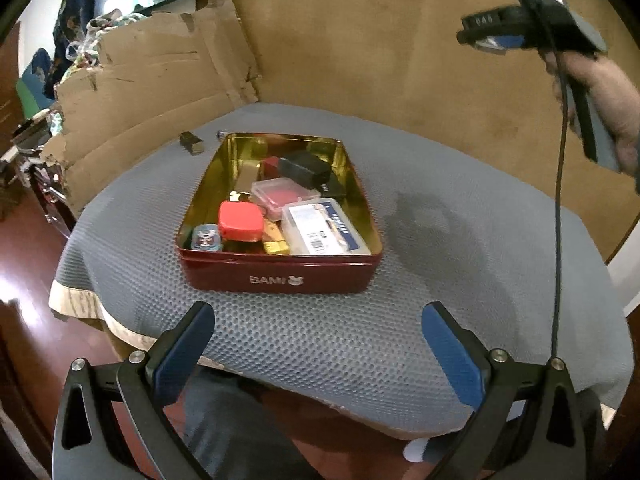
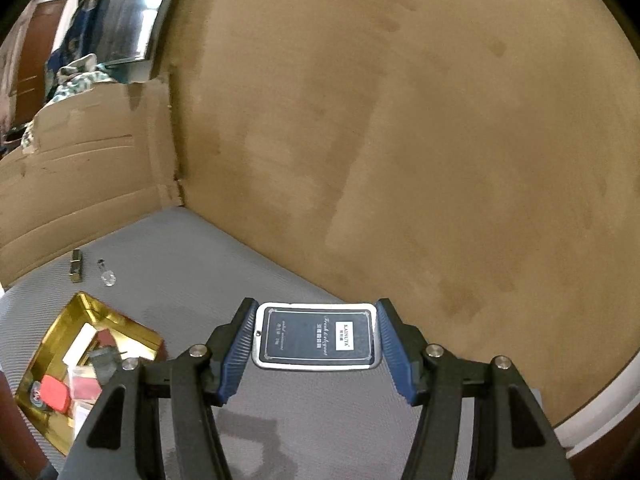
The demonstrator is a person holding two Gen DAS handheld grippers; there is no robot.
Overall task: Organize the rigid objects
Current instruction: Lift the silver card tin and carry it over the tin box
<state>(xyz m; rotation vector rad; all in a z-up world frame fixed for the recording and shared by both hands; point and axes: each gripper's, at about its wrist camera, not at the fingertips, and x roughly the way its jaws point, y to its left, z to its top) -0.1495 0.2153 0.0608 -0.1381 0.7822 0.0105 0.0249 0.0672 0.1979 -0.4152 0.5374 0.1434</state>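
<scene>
Flat tin (image 2: 315,336) lying crosswise between right gripper (image 2: 316,346) fingers (image 2: 236,354), face up.

A tin (image 1: 280,276) sits on a mat (image 1: 460,240) that covers the table. Many small things lie in the tin: a case (image 1: 240,222) near the front left, a round badge (image 1: 207,238) left of it in the corner, a flat box (image 1: 324,228) at the front right, and a charger (image 1: 306,168) at the back. Behind the tin, a small block (image 2: 76,266) and a tiny bottle (image 2: 106,274) lie side by side on the mat. Cardboard (image 1: 160,92) stands behind the mat and to its left. Up high on the right, a flat card box (image 2: 316,336) sits between the right gripper's (image 2: 316,330) fingers.
</scene>
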